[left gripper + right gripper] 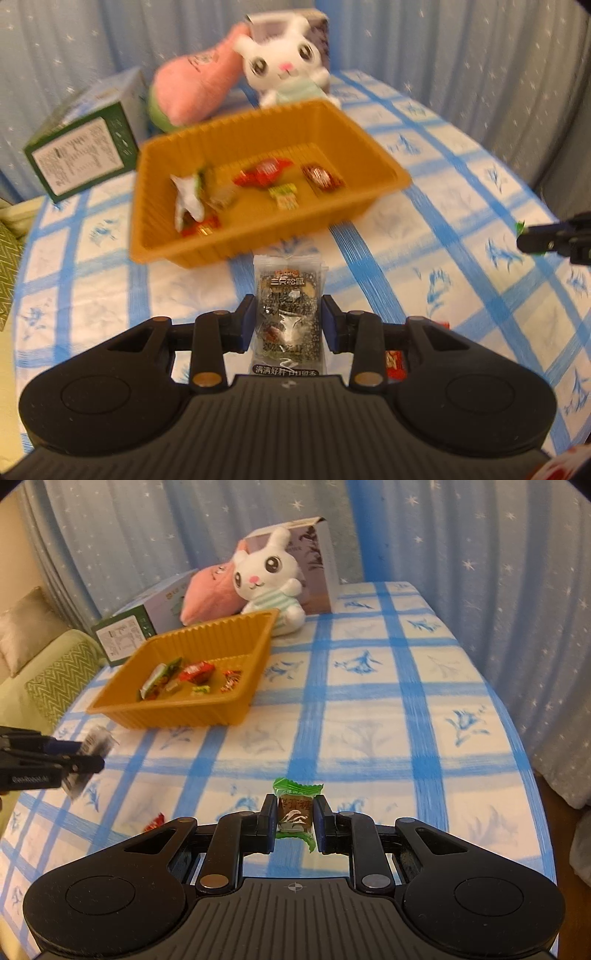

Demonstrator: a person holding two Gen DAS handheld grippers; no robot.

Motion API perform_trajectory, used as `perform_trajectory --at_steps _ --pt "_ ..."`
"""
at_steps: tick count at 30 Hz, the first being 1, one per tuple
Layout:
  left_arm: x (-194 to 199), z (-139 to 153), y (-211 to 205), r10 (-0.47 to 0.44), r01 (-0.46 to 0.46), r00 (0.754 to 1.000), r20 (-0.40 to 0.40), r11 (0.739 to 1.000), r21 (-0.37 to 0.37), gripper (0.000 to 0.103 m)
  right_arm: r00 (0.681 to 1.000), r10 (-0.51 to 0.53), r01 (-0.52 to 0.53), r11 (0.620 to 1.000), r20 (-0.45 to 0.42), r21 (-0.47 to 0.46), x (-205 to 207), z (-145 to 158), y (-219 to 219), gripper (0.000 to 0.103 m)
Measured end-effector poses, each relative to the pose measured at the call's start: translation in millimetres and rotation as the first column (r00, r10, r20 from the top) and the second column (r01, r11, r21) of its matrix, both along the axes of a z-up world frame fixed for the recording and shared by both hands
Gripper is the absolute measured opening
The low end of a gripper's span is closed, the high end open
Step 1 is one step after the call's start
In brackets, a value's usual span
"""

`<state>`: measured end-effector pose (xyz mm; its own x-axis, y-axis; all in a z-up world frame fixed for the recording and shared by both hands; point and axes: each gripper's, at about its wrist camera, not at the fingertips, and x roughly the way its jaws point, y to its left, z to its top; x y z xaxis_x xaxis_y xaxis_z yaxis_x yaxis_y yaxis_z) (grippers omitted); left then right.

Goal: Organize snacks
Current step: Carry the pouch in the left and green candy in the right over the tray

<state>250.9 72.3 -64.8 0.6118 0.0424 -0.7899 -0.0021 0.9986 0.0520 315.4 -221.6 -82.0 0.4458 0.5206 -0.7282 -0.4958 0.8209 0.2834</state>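
Pinched by the left gripper (288,317) is a sesame packet (288,295); a green candy (295,808) is clamped by the right gripper (295,823). Several wrapped snacks (266,173) are kept in the orange tray (258,125).

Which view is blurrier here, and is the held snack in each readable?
Left wrist view: motion-smeared tray and plush rabbit, but the sesame packet in the left gripper reads fairly well. Right wrist view: sharper; the green candy in the right gripper is crisp, with fisheye bending at the edges.
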Motion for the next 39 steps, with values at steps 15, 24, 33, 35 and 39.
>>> perform_trajectory --at_steps 15,24,33,35,39 --pt "39 56 24 0.054 -0.054 0.993 0.108 0.999 -0.003 0.035 0.988 0.118 -0.126 0.989 0.097 0.082 46 42 63 0.021" --pt "78 56 32 0.082 -0.081 0.991 0.104 0.997 -0.012 0.035 0.983 0.145 -0.158 0.981 0.114 0.111 71 55 98 0.021" --pt "109 37 33 0.099 -0.098 0.993 0.061 0.995 -0.017 0.035 0.981 0.155 -0.166 0.981 0.113 0.097 91 53 122 0.021" --pt "114 30 33 0.105 -0.104 0.993 0.046 0.994 -0.015 0.035 0.982 0.156 -0.166 0.981 0.109 0.098 93 51 124 0.021" --pt "124 18 36 0.118 -0.117 0.993 0.016 0.993 -0.026 0.035 0.982 0.157 -0.166 0.982 0.101 0.092 98 47 129 0.021"
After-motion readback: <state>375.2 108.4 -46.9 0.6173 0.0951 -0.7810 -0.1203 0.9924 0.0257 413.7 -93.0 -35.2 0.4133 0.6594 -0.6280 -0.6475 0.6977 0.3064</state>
